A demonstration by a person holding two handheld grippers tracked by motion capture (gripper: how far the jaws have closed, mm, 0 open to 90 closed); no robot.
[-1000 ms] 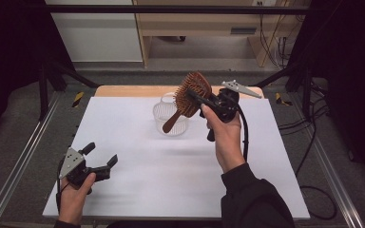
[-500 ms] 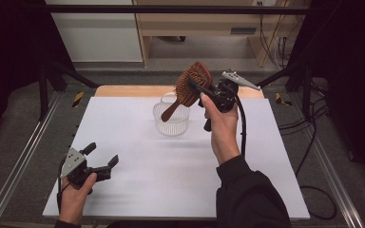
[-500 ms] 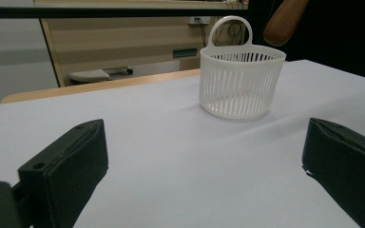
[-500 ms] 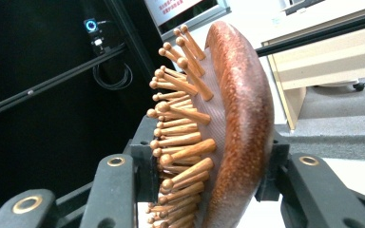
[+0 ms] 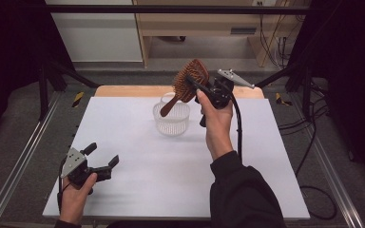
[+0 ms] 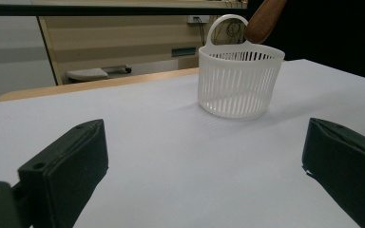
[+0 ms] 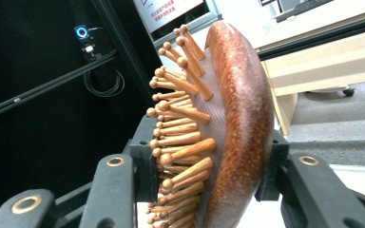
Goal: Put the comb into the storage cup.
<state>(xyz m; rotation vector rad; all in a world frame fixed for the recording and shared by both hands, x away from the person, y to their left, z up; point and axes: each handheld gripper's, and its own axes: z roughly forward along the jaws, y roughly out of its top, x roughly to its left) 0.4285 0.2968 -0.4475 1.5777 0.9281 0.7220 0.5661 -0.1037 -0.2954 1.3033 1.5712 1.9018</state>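
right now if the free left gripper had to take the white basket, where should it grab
Probably the basket rim wall nearest the left gripper, from above with one jaw inside: it stands upright and open-topped. Avoid the far side, where the hairbrush handle hangs over it.

The high view looks forward and down from above the person's side, taking in the whole white table [image 5: 138,142] and the floor beyond. The left gripper view sits low, just above the tabletop, facing the white basket [image 6: 240,80] — the same basket [image 5: 171,118] stands mid-table from above. The right gripper view is raised and very close on the wooden hairbrush [image 7: 228,128], probably aimed toward the room's far side — the brush [image 5: 186,85] also shows from overhead.
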